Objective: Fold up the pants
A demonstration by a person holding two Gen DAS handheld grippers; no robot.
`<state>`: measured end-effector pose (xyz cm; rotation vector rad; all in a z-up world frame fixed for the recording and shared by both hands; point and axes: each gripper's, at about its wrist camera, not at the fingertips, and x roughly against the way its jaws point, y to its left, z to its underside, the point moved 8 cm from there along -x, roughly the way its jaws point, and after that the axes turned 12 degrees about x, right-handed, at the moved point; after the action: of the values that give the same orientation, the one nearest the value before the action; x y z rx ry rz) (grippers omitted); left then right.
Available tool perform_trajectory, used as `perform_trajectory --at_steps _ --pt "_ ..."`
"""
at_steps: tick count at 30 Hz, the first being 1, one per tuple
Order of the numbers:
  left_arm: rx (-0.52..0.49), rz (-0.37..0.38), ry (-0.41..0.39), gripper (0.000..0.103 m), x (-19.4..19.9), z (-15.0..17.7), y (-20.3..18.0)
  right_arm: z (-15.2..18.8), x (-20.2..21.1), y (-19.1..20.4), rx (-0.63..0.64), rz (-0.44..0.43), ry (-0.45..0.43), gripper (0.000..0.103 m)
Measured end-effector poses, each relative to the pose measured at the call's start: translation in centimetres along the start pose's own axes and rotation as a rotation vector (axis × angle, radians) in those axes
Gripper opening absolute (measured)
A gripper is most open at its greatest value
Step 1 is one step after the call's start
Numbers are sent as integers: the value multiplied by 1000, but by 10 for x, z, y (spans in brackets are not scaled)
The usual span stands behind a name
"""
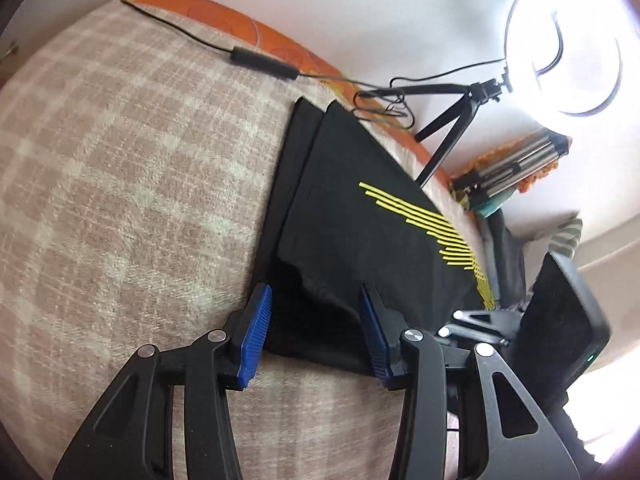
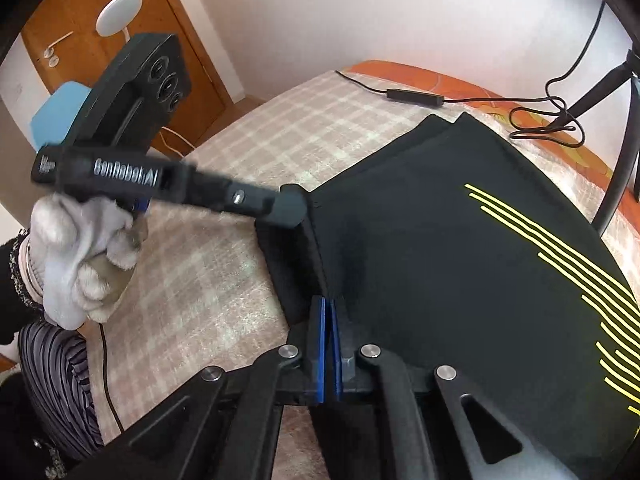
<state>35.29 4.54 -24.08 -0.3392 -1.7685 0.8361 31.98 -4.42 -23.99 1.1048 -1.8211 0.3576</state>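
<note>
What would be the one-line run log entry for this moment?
step: fold pants | left gripper: open, fingers straddle the near edge | right gripper: shut on pants | surface: plaid blanket

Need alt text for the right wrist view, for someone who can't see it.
The right tool, its blue pads shut, pinches the near edge of black pants with yellow stripes, lying on a checked blanket. At left, a white-gloved hand holds the left tool at the pants' left edge.
</note>
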Motion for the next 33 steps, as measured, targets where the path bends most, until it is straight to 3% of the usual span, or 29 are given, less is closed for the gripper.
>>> perform_trajectory --at_steps 5,7,9,15,27,30,31,32,33 --pt "-8 -39 9 43 -10 -1 0 3 0 3 6 -4 -1 0" --pt "-5 -43 2 39 -14 -3 -1 3 2 3 6 -5 -4 0" --pt "-58 -87 -15 3 -17 -3 -5 2 1 4 12 2 -1 0" --pt "-106 -150 -80 4 -6 -2 1 1 1 9 18 0 1 0" --pt "-105 -191 -93 4 5 8 24 -4 -8 38 100 -28 39 0" --pt "-137 -221 -92 9 4 2 20 -1 4 35 71 -23 45 12" --pt "-144 -236 -101 11 5 1 19 1 12 33 56 -27 36 33" --pt "-152 -249 -111 12 7 -1 20 5 27 29 30 -26 7 41" --pt "-161 -262 -119 12 11 -4 20 10 42 24 6 -18 -16 42"
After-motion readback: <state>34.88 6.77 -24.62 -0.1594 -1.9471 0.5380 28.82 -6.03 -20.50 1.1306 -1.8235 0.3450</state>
